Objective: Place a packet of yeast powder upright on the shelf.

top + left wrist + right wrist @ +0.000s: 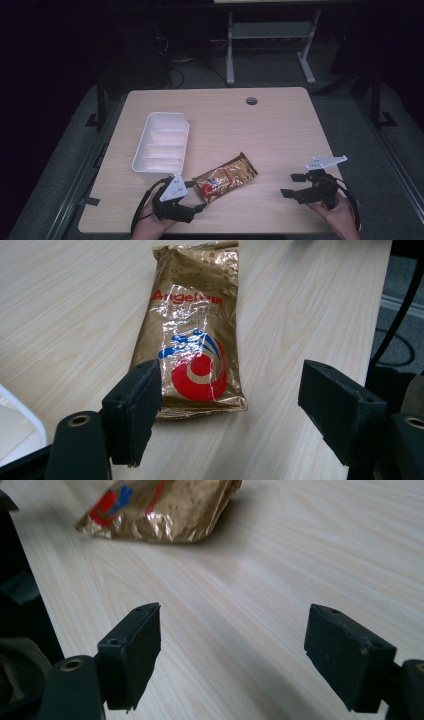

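On the light wooden table (280, 135), a gold foil snack packet (225, 177) with red lettering and a red and blue swirl lay flat, near the front edge and a little left of centre. In the high view the left hand-held gripper (196, 194) sat just at 7 o'clock from the packet, its jaws spread wide and gripping nothing. In the left gripper view the packet (196, 335) stretched away toward 12 o'clock, its near crimped end just beyond the left gripper's (230, 410) 2 jaws, with bare wood between them.

A white plastic bin (162, 142) with inner dividers stood at 10 o'clock from the packet, close to the left gripper.

The right hand-held gripper (293, 185) was held at 3 o'clock from the packet, well apart from it, near the table's front right corner. Its jaws also stood wide open and empty. In the right gripper view the packet (165, 505) lay at 11 o'clock, ahead of that gripper (232, 650), with only table grain between its 2 jaws.
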### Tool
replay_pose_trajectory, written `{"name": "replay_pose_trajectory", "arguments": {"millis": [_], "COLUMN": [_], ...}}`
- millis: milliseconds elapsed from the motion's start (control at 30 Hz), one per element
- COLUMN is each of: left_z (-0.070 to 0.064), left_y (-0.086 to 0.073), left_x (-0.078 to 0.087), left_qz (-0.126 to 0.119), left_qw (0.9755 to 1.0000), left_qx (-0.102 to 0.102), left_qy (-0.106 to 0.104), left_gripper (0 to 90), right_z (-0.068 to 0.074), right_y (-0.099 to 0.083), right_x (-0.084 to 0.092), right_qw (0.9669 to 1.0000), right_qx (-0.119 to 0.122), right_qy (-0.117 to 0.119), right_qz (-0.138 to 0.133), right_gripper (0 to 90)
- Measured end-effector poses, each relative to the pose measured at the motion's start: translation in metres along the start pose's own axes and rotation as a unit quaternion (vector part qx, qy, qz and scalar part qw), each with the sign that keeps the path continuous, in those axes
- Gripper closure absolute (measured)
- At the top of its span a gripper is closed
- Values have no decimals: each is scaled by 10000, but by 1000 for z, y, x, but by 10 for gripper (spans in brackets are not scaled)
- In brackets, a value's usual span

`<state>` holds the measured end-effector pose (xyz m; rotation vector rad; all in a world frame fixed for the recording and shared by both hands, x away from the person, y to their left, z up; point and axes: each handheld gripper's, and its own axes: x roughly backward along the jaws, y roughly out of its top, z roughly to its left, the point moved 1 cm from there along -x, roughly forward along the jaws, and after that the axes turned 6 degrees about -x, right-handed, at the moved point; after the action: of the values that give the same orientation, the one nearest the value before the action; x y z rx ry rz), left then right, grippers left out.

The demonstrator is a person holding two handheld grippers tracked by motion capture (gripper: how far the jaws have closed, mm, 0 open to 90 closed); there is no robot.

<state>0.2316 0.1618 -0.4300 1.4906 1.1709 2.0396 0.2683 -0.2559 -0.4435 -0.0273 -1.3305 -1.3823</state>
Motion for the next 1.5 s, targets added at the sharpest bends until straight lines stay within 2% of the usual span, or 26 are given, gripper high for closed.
{"name": "replay_pose_trajectory", "arguments": {"millis": [300, 367, 500, 600, 633, 767, 900, 1100, 1167, 1233, 1300, 1500], "left_z": [1, 4, 10, 12, 13, 17, 21, 24, 24, 24, 24, 26], "left_y": [4, 6, 13, 18, 23, 32, 38, 38, 37, 36, 35, 33], "left_x": [-5, -8, -15, -17, -18, -27, -37, -49, -53, -55, -57, -64], "left_qz": [-8, -57, 185, 191, 198, 311, 391, 630, 691, 690, 742, 926], "left_qw": [9999, 9998, 9993, 9992, 9993, 9991, 9989, 9979, 9974, 9969, 9965, 9950], "left_qx": [2, 61, 182, 208, 187, 88, -19, -45, -53, 29, -24, -6], "left_qy": [-115, -162, -253, -278, -271, -288, -241, -171, -204, -374, -372, -369], "left_gripper": [289, 307, 373, 379, 409, 453, 520, 613, 641, 650, 657, 676], "right_z": [-5, -7, -14, -19, -24, -28, -25, -19, -16, -13, -10, -2], "right_y": [3, 4, 8, 11, 15, 27, 38, 53, 58, 64, 70, 85], "right_x": [-1, 0, 0, 1, 0, -2, -11, -25, -28, -32, -38, -60], "right_qw": [9998, 9997, 9994, 9992, 9990, 9988, 9991, 9997, 9998, 9998, 9999, 9997], "right_qx": [-154, -162, -257, -328, -375, -383, -337, -231, -187, -131, -110, -54], "right_qy": [-146, -156, -156, -181, -174, -146, -158, -92, -78, -54, -8, 205], "right_qz": [-61, -132, -150, -172, -180, -256, -212, -75, -73, -103, -30, 80], "right_gripper": [180, 176, 152, 149, 142, 146, 152, 161, 165, 172, 173, 215]}}
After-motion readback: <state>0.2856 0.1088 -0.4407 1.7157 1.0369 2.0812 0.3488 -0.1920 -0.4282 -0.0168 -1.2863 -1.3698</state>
